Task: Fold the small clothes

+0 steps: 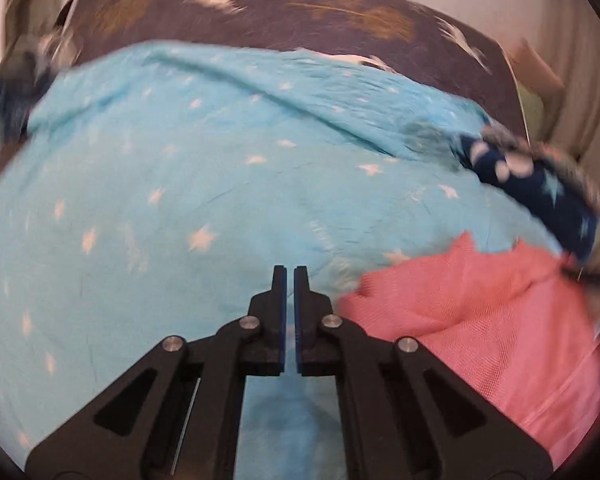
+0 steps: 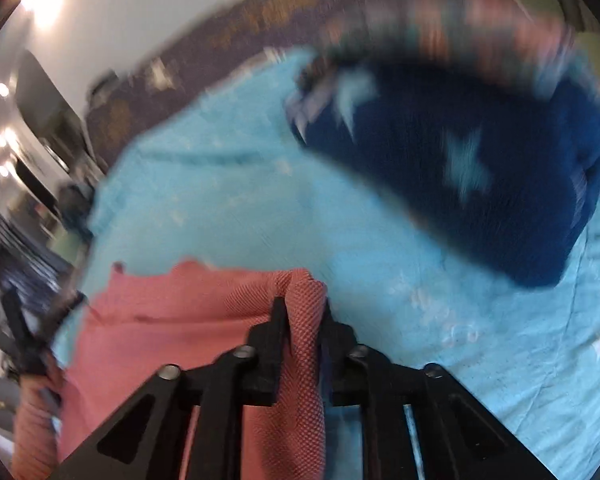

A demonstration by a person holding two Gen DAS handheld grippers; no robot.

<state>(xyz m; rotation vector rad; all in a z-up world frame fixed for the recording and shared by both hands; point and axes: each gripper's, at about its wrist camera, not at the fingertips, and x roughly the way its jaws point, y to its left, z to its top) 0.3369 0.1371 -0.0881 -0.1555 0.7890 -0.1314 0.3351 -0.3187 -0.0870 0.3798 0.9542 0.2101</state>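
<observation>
Two hand-held grippers, right [image 2: 302, 304] pinching waffle-knit pink cloth [image 2: 172, 320], left [image 1: 290, 276] closed, empty

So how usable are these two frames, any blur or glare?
Left wrist view: mild motion smear toward the edges, the tool sharp, fisheye bending throughout. Right wrist view: heavy blur on the navy garment, bright lamp glare upper left, only the pink cloth in the tool crisp.
</observation>
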